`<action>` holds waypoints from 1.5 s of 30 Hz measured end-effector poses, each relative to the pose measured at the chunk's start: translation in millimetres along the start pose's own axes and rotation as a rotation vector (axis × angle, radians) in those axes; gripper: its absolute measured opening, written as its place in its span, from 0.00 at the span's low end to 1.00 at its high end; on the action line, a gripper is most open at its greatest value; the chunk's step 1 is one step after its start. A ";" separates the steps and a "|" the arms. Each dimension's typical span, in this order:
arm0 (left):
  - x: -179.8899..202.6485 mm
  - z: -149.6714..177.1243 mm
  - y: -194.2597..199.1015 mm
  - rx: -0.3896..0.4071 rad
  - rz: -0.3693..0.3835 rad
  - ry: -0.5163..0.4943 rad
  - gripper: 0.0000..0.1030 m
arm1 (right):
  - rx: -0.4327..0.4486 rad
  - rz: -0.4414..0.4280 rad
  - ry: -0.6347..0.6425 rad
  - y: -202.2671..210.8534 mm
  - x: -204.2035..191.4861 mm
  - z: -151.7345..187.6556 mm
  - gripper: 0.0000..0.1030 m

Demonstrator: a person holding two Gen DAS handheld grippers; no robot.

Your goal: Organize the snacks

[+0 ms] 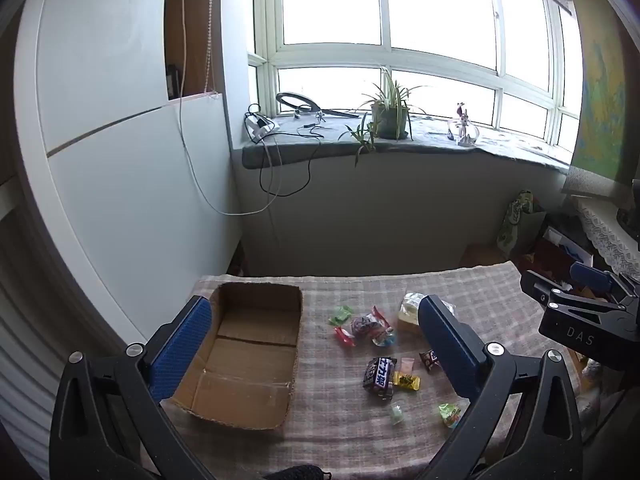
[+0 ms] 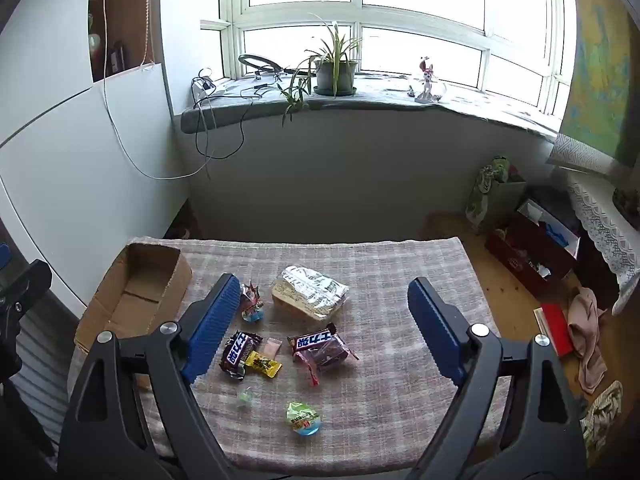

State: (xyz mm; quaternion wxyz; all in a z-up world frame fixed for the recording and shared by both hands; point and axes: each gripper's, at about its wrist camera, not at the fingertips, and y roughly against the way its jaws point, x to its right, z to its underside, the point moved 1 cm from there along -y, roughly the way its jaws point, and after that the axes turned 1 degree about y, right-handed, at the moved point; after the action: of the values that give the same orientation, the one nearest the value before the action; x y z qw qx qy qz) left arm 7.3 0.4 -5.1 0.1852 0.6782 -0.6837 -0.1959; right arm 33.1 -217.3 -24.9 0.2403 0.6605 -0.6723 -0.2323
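An empty open cardboard box (image 1: pixel 248 356) lies on the left of the checked tablecloth (image 1: pixel 340 432); it also shows in the right wrist view (image 2: pixel 136 292). Several wrapped snacks are scattered to its right: a dark chocolate bar (image 1: pixel 378 374) (image 2: pixel 238 354), a second chocolate bar (image 2: pixel 318 346), a yellow candy (image 1: pixel 406 381) (image 2: pixel 263 364), a silver cracker pack (image 2: pixel 310 292) (image 1: pixel 409 308), a green jelly cup (image 2: pixel 303 418) (image 1: pixel 450 415) and a red-wrapped sweet (image 1: pixel 344 336). My left gripper (image 1: pixel 316 332) is open above the box and snacks. My right gripper (image 2: pixel 320 312) is open above the snacks.
The small table ends at its far edge (image 2: pixel 320 242); wooden floor with boxes and cloth (image 2: pixel 536 256) lies to the right. A white cabinet (image 1: pixel 112 160) stands on the left. A windowsill with a potted plant (image 2: pixel 334 68) is behind. My right gripper's body (image 1: pixel 580 312) shows at the left view's right edge.
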 end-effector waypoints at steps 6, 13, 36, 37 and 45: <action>-0.1 2.5 -2.5 -0.012 0.007 0.006 1.00 | 0.024 0.011 -0.002 0.5 1.1 -1.9 0.86; -1.0 -3.1 -5.9 -0.049 0.012 0.017 1.00 | 0.019 0.016 0.000 -2.5 2.2 -0.4 0.86; -5.2 0.0 -2.4 -0.047 0.029 0.045 1.00 | 0.038 0.026 -0.001 11.2 2.0 -2.8 0.86; -5.1 -0.1 -2.4 -0.047 0.030 0.045 0.99 | 0.039 0.027 -0.002 12.0 1.8 -3.0 0.86; -3.7 -0.4 -1.2 -0.046 0.029 0.044 1.00 | 0.040 0.027 -0.001 13.1 2.1 -3.3 0.86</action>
State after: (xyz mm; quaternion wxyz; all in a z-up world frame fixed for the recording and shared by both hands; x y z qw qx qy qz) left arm 8.5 4.1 -5.3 0.2185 0.6679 -0.6845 -0.1940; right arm 25.0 -219.1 -14.1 0.2297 0.6559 -0.6858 -0.2161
